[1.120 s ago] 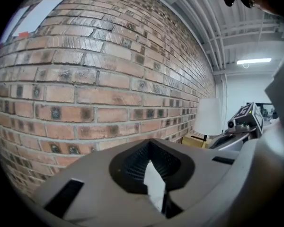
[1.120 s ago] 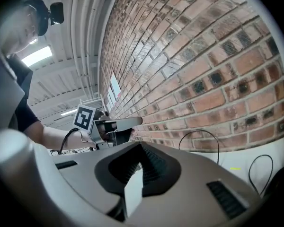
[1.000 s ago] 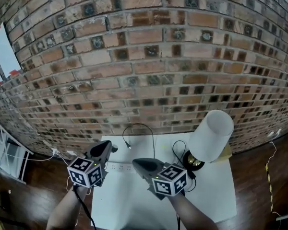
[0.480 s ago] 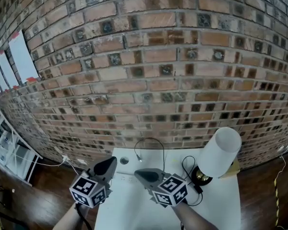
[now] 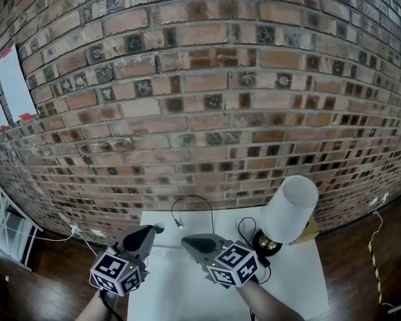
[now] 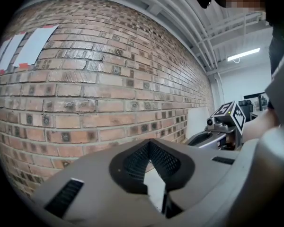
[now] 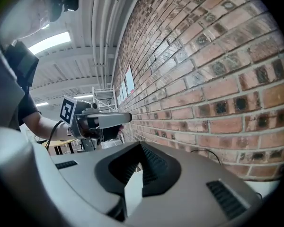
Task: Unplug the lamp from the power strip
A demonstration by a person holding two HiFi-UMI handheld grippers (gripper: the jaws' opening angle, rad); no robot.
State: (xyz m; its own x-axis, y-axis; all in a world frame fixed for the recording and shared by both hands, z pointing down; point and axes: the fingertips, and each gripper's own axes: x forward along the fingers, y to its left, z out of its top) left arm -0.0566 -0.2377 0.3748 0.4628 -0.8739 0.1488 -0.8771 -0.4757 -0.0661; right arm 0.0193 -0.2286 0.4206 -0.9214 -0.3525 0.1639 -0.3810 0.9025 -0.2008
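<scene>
The lamp (image 5: 287, 214) stands upright at the right rear of the white table (image 5: 291, 276), close to the brick wall (image 5: 207, 79). Its shade (image 5: 293, 204) is a plain white cylinder, and its base (image 5: 267, 245) is round, dark and brassy. A thin black cord (image 5: 246, 225) loops on the table just left of the base; where it ends cannot be made out. The power strip (image 5: 166, 251) is white and flat. It lies on the table well left of the lamp and shows only faintly against the white top.
</scene>
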